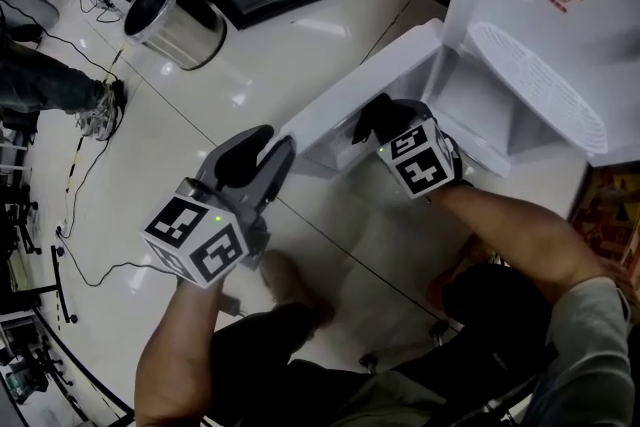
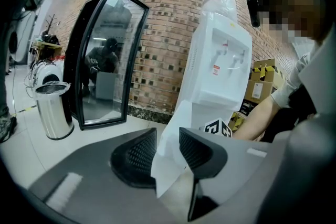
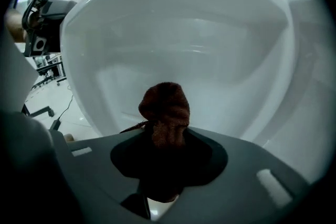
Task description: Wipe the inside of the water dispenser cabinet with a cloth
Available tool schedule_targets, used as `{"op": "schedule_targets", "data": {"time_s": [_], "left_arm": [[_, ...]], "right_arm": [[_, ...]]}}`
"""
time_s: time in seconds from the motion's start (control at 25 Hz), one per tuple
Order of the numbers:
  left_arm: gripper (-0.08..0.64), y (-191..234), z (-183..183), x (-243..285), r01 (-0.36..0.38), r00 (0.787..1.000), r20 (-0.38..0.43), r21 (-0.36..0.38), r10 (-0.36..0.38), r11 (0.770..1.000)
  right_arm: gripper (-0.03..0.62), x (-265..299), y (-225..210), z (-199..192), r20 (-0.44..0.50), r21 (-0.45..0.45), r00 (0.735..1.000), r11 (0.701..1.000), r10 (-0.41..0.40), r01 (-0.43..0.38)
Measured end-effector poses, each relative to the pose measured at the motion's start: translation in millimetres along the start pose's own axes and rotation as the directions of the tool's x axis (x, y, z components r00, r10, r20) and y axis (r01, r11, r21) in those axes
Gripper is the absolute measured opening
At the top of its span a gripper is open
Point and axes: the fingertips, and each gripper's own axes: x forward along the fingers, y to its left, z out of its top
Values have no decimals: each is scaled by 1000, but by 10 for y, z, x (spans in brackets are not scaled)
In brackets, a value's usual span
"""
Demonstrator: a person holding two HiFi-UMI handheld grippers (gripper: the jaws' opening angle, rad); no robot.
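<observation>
Cloth: brown and bunched. It is clamped between the jaws of the right gripper, with its wad projecting past the tips. In the right gripper view it faces the white inner wall of the cabinet, which fills that view. Whether it touches the wall cannot be determined.

Right gripper, head view: positioned at the mouth of the cabinet, low on the dispenser, just beside the inner face of the open door.

Door: white and swung wide out from the dispenser. Its free edge sits between the jaws of the left gripper, and both ribbed pads are closed onto the panel. In the head view the left gripper is at the door's outer end, well apart from the right gripper.

Dispenser, left gripper view: upright with a bottle on top and two taps on the front.

Surroundings: pale glossy floor. A steel bin stands on it, well apart from the dispenser. A black-framed mirror leans against a brick wall. Cardboard boxes are stacked beside the dispenser. A black cable trails across the floor near its left edge in the head view.
</observation>
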Motion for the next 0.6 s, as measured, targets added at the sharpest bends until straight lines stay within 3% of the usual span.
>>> {"op": "schedule_targets", "data": {"time_s": [0.32, 0.6], "left_arm": [[126, 1, -6, 2, -10, 1000, -5, -1, 10, 1000], [126, 13, -11, 15, -5, 1000, 5, 13, 5, 1000]], "right_arm": [[144, -121, -618, -109, -20, 207, 989, 968, -144, 145], [144, -337, -857, -206, -32, 232, 979, 951, -201, 202]]}}
